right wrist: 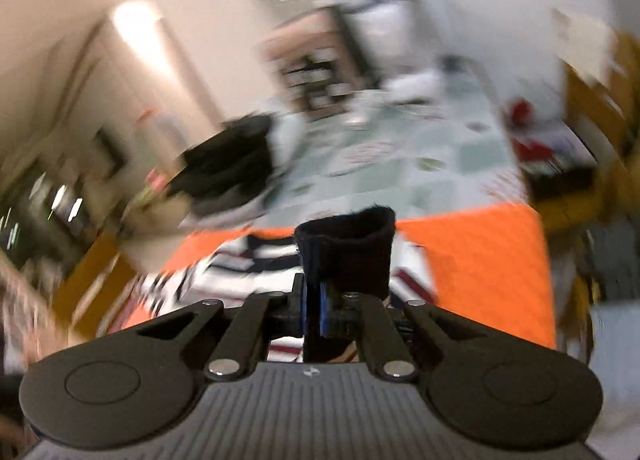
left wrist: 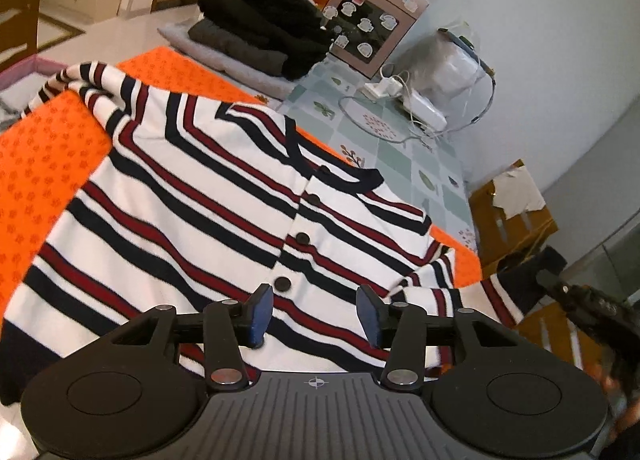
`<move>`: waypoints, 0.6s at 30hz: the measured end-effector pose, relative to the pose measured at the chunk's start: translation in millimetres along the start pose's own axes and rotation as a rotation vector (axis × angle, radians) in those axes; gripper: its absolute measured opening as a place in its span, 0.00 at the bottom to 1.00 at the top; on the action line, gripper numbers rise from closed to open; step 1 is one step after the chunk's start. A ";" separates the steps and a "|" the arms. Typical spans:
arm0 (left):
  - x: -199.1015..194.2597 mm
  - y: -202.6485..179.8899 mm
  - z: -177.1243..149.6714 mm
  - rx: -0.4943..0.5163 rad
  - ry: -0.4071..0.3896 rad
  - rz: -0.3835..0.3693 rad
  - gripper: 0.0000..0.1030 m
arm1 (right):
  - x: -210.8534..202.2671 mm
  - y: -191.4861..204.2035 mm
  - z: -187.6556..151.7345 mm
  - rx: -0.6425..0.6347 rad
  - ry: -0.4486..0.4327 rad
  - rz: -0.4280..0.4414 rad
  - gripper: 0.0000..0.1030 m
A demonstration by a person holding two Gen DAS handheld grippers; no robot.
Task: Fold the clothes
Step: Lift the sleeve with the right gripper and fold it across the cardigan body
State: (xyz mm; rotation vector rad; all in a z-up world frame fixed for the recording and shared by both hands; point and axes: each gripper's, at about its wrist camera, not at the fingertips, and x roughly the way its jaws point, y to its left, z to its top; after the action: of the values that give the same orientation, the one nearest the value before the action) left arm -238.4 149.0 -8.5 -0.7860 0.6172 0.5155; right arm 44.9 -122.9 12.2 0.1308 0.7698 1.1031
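Note:
A white cardigan [left wrist: 208, 212] with navy and dark red stripes and black buttons lies spread on an orange mat [left wrist: 44, 164]. My left gripper [left wrist: 316, 312] is open and empty, hovering just above the cardigan's lower front. My right gripper [right wrist: 314, 312] is shut on the cardigan's navy sleeve cuff [right wrist: 348, 256], which stands up past the fingers. The right wrist view is motion-blurred. In the left wrist view the right gripper [left wrist: 576, 300] shows at the right edge, holding the striped sleeve [left wrist: 492, 296] out off the mat.
A stack of dark folded clothes [left wrist: 260, 32] lies on a grey pad at the back. A small oven-like box [left wrist: 372, 28], a white appliance [left wrist: 456, 68] and cables stand on the tiled tablecloth [left wrist: 400, 156]. Wooden chairs [left wrist: 516, 216] stand at the right.

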 end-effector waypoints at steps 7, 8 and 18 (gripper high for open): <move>-15.0 11.4 -9.9 -0.013 0.007 -0.046 0.47 | -10.8 87.9 -29.8 -0.322 0.142 0.189 0.07; -18.8 14.0 -11.6 -0.008 0.008 -0.052 0.47 | -12.6 99.3 -37.2 -0.357 0.165 0.211 0.07; -44.5 42.4 -43.7 0.006 0.108 -0.146 0.53 | -32.1 183.0 -125.8 -0.585 0.381 0.187 0.07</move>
State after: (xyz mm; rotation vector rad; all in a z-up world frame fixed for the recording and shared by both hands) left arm -310.5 132.1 -23.1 -0.8502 0.6552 0.3386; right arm -177.9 -97.5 19.0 -0.5237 0.7475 1.5137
